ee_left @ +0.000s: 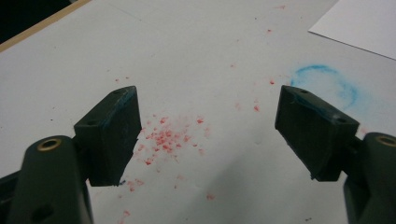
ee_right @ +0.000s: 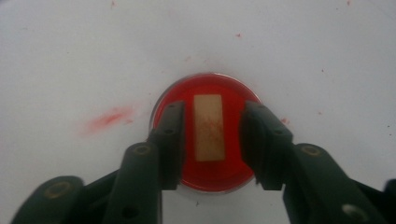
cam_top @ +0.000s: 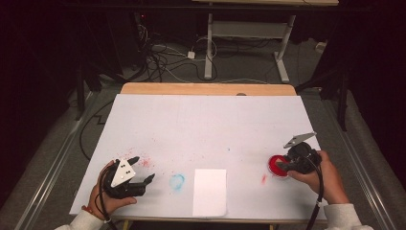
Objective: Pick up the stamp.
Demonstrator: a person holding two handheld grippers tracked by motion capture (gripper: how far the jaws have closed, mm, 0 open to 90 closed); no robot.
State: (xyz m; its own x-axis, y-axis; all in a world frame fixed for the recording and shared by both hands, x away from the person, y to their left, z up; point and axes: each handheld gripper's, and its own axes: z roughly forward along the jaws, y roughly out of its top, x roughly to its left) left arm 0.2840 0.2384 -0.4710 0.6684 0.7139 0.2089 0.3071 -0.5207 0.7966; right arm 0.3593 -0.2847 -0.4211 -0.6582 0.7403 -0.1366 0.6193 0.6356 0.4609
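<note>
No readable text, label, brand, number or sign appears anywhere.

The round red dish [ee_right: 205,135] lies flat on the white sheet near the right edge of the bench [cam_top: 201,120], close to the person's side. It is shallow, with a thin clear or silver rim, and its inside is bright red. On it lies 1 small beige rectangular block [ee_right: 208,127], flat, with its long side pointing away, and faint red marks show on its top.
</note>
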